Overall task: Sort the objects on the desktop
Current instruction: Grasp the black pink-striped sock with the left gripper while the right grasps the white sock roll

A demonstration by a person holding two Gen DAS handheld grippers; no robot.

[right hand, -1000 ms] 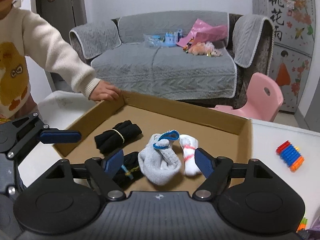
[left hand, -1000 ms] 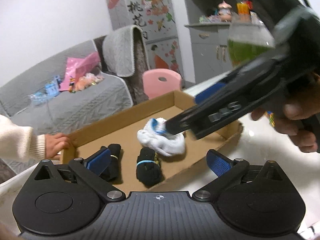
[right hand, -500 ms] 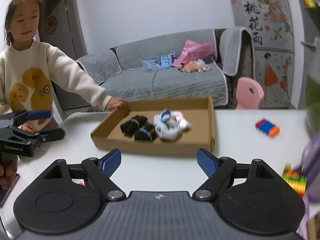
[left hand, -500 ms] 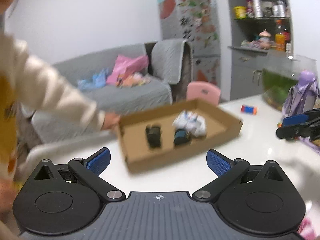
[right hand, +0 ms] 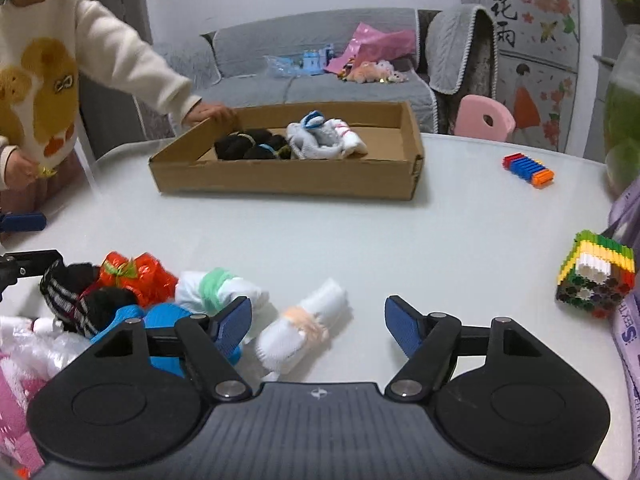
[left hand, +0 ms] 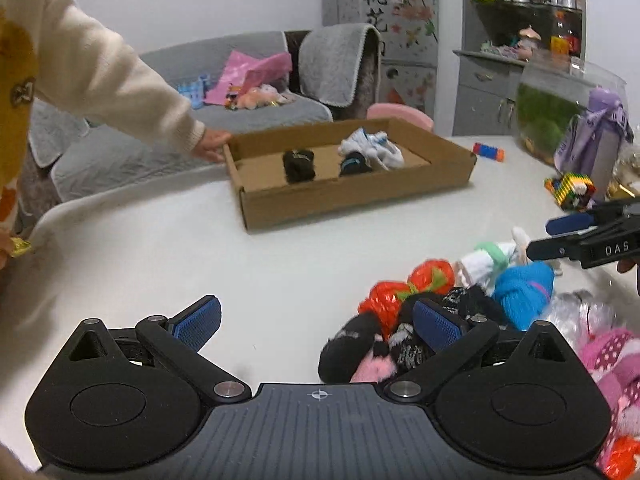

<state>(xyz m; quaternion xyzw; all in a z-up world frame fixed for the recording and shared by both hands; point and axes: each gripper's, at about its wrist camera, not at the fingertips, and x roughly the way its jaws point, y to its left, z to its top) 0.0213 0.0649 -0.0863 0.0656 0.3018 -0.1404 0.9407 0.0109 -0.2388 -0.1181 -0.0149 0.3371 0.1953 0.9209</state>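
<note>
Right gripper [right hand: 318,322], ribbed blue pads closing, nothing gripped, soft white rolled sock [right hand: 304,332] at its eleven o'clock; left gripper [left hand: 316,320] wide open, empty

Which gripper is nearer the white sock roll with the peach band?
Right. The right gripper has the white sock roll between its closing fingers, not gripped. The left gripper is open beyond the sock pile.

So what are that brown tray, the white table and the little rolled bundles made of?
The tray looks like plain corrugated cardboard: matte brown, with raw cut edges and folded corners. The table seems glossy, perhaps glass or lacquer, since it gives soft reflections; I can't tell which. The bundles, like the white one and the blue one, look like soft knitted fabric, probably rolled socks.
</note>
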